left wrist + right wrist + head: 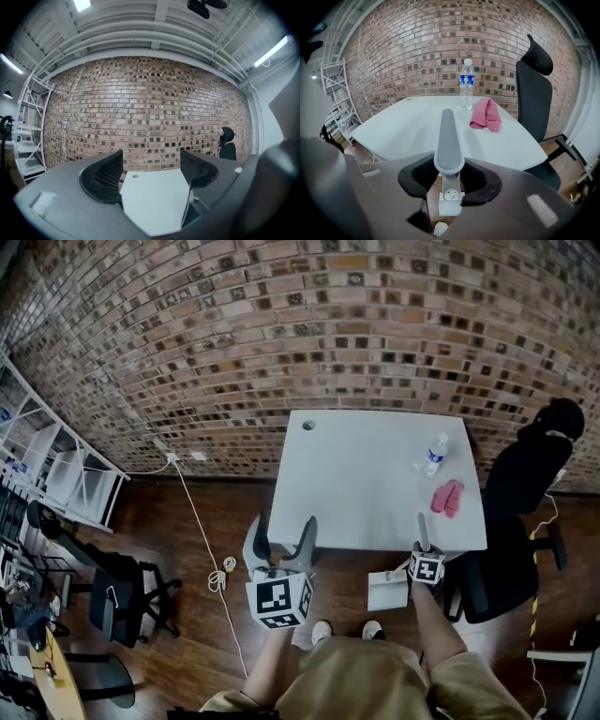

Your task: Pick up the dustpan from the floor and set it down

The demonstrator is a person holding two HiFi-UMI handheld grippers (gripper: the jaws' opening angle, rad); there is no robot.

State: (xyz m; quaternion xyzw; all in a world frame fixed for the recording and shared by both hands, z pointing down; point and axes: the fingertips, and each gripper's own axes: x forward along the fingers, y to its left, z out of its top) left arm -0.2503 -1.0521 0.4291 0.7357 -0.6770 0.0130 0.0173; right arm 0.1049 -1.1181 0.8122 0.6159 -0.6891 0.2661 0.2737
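**Dustpan pinched by its handle**

The right hand-held gripper (449,182) is clamped on the grey handle (448,136) of the white dustpan (387,592). The dustpan hangs low over the wooden floor (202,643), before the surface's (356,493) near edge. The left hand-held gripper (152,171) stands spread and empty.

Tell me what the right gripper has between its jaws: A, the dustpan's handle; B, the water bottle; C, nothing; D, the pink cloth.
A: the right gripper has its jaws closed on the grey handle of the dustpan, while the water bottle and pink cloth sit apart from it on the white table.
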